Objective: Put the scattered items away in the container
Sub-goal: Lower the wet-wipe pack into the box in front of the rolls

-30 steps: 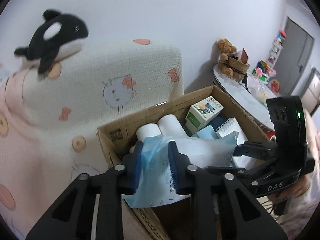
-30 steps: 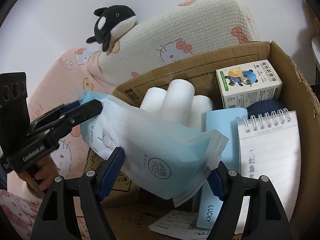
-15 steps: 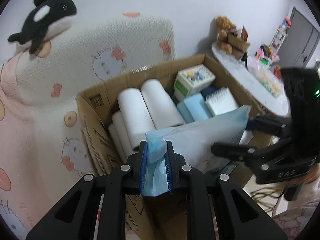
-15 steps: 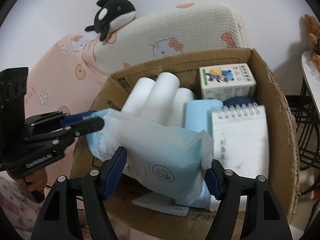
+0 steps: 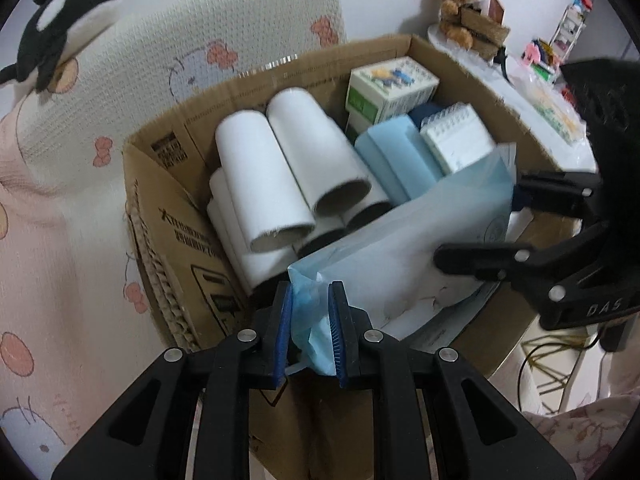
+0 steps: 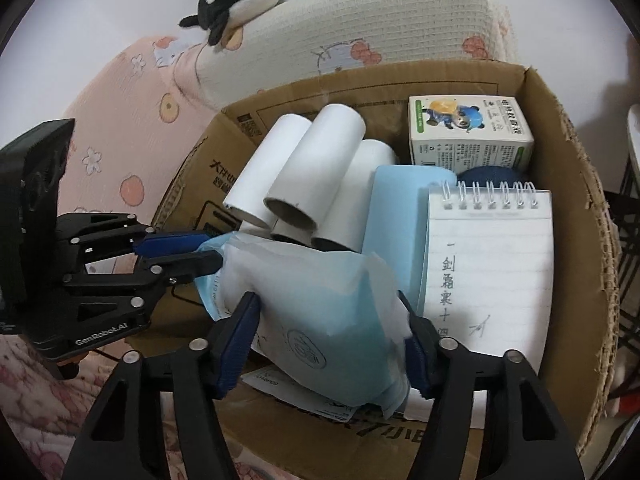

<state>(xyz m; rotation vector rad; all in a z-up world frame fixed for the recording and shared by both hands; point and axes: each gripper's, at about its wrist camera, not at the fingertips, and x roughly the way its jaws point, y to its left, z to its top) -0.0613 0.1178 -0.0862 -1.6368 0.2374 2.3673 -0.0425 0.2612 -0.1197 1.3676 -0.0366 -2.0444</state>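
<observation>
Left gripper (image 5: 309, 332), low centre in its own view, pinches one end of the blue-and-white soft pack (image 6: 320, 312). Right gripper (image 6: 332, 342) brackets the pack's other end, its jaws just closing, pads touching its sides, above the cardboard box (image 6: 568, 184) filling mid-frame.

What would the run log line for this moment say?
left gripper: shut on blue pack | right gripper: closing around pack | pack: over cardboard box
</observation>
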